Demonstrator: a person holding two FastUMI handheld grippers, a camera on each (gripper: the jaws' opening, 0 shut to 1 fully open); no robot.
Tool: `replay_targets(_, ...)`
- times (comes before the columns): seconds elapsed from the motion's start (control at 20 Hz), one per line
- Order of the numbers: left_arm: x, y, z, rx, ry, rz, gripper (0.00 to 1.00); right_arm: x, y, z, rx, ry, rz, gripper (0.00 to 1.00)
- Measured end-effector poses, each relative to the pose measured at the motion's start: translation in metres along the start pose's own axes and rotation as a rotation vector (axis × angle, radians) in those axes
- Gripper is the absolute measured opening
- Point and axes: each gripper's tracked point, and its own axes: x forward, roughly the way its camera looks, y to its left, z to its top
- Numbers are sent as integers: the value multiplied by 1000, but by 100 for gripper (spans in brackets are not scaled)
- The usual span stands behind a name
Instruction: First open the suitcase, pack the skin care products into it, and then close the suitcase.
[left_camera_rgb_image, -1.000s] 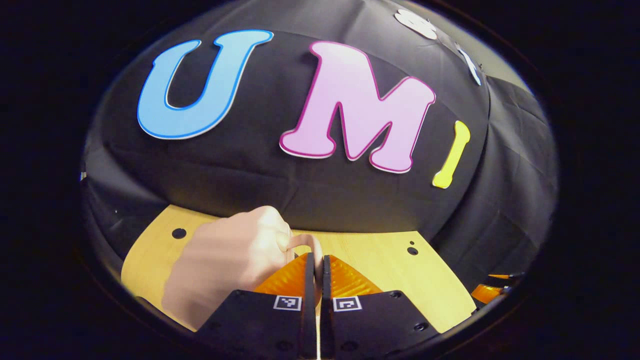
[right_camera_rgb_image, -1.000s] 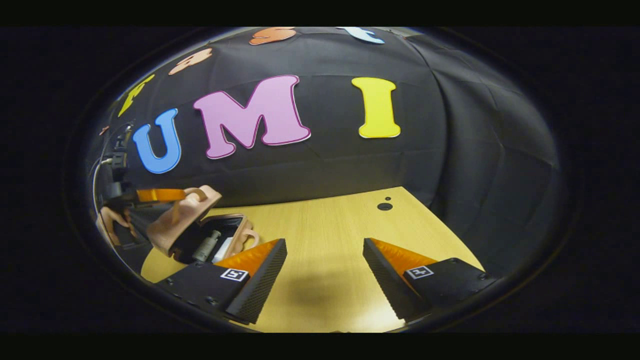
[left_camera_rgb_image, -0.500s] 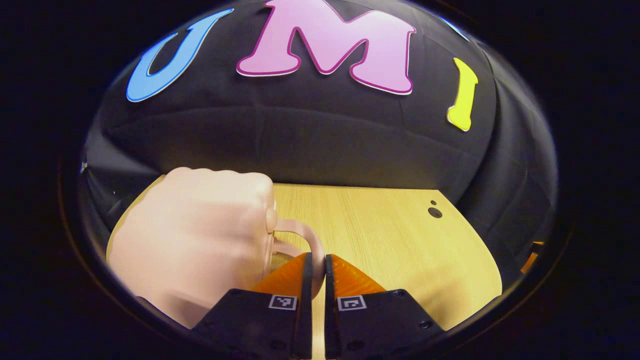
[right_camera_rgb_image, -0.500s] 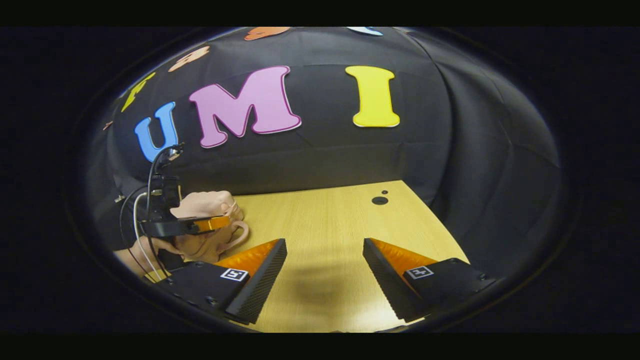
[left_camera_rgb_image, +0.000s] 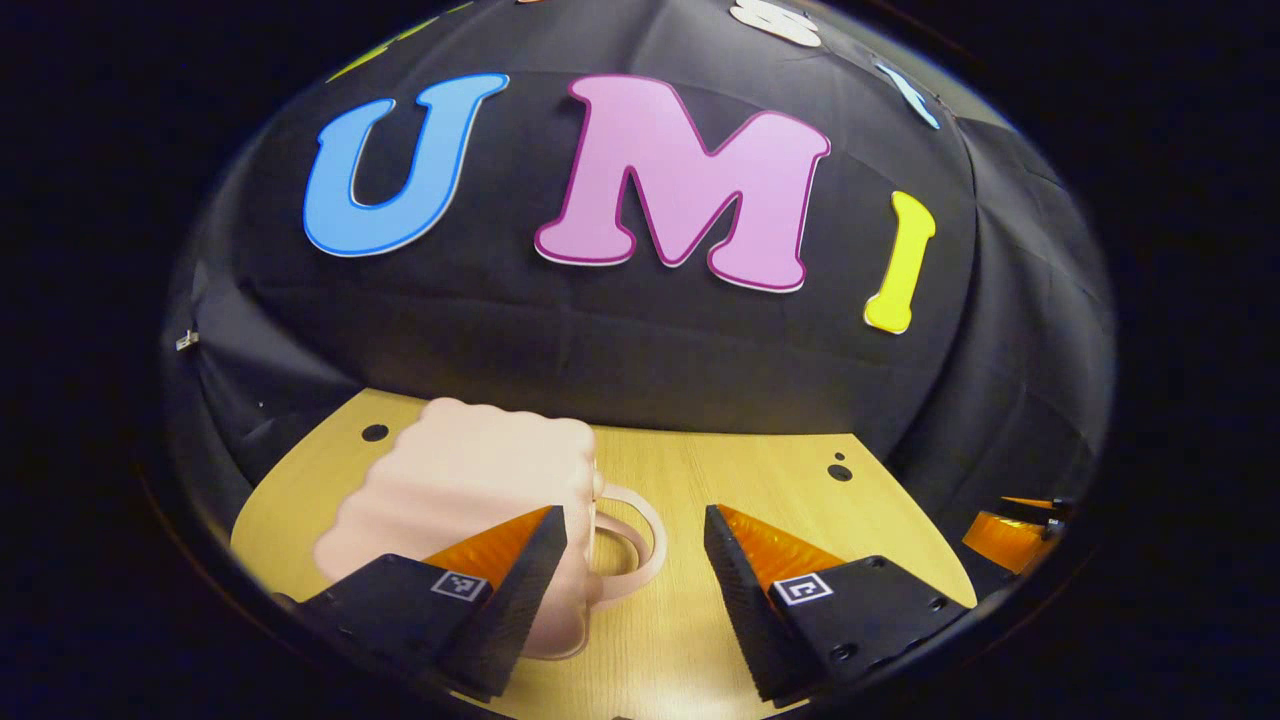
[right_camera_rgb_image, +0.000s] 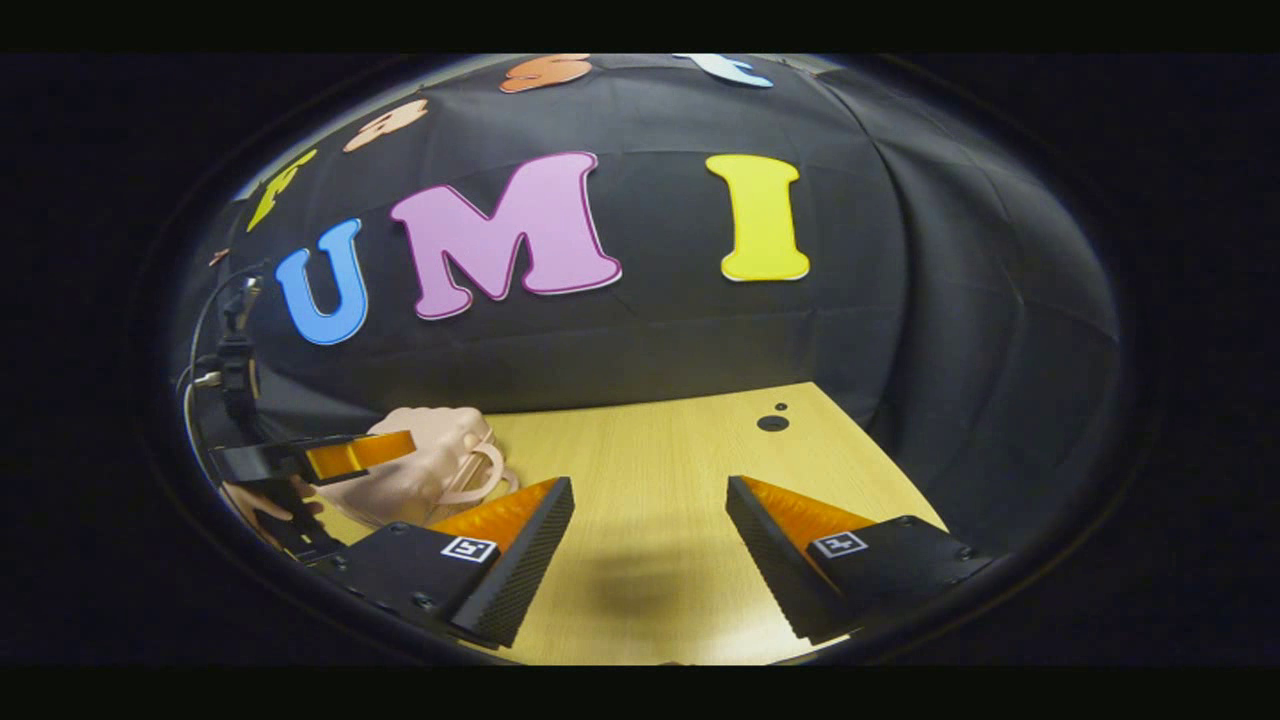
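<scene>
Pale wooden desk (left_camera_rgb_image: 760, 500) carries the closed pink scalloped plastic suitcase (left_camera_rgb_image: 470, 500); left tool (left_camera_rgb_image: 628, 560) gapes wide around its handle, releasing; right tool (right_camera_rgb_image: 650, 545) idles wide over bare wood

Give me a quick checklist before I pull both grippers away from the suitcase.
1. Suitcase lid down: ok, it looks closed on the table.
2. Lid latched: cannot tell.
3. Left gripper released: ok, jaws stand open, the handle lies between them untouched.
4. Right gripper free: ok, jaws open over bare table.
5. Skin care products packed: cannot tell with the lid closed.
</scene>
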Motion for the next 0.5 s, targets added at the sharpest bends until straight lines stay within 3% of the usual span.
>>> replay_targets(0.05,-18,4,10,8,-30,6,90,-9,7,6,3,-20,-2,98)
replay_targets(0.1,-35,8,19,21,-61,7,98,-16,14,14,2,-42,-5,98)
replay_targets(0.5,-183,21,94,115,-320,-13,96,-115,65,65,-48,-247,-51,98)
